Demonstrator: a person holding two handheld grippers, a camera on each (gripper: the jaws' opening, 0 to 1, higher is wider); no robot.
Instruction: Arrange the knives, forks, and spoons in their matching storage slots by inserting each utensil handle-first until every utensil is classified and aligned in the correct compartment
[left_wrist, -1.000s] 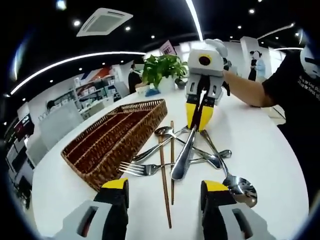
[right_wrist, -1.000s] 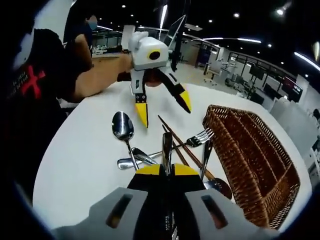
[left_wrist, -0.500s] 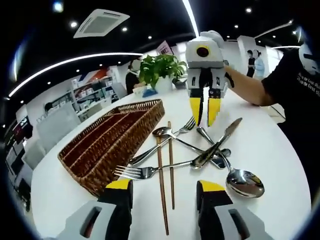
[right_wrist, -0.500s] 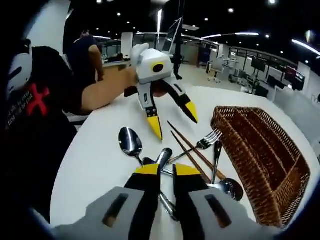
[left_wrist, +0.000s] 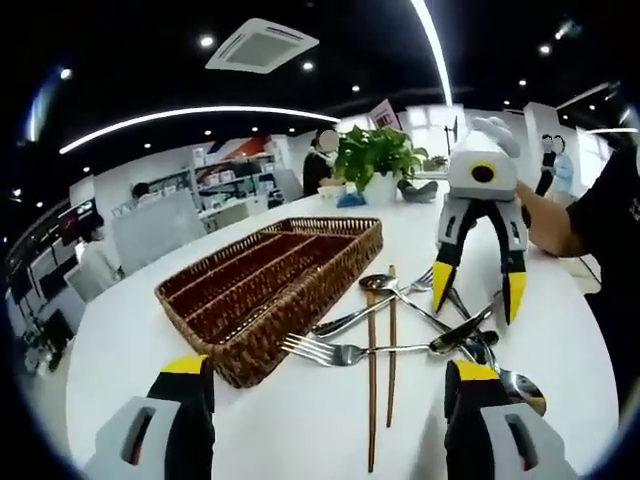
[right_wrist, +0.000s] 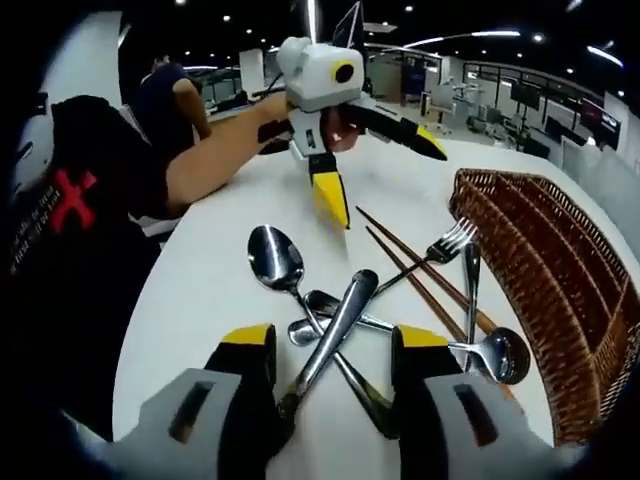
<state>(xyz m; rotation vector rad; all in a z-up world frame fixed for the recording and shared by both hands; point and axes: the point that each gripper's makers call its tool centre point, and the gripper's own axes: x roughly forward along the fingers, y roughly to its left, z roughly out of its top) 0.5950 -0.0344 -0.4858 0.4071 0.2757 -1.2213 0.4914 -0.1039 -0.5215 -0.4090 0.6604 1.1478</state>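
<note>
- The right tool (right_wrist: 325, 350) hangs low over the table (right_wrist: 200, 300) with its jaws spread and nothing between them; a knife (right_wrist: 335, 325) lies just beneath, crossing a spoon (right_wrist: 275, 258).
- The left tool (left_wrist: 325, 385) is also spread wide and empty, and hovers above the table.
- Past it, a fork (left_wrist: 330, 350), two wooden chopsticks (left_wrist: 372, 380) and more spoons lie tangled mid-table.
- Farther off, the wicker tray (left_wrist: 270, 285) sits beside the pile; the compartments I can see hold nothing.
- By my judgement, no sorting is done and every utensil remains to be slotted.
</note>
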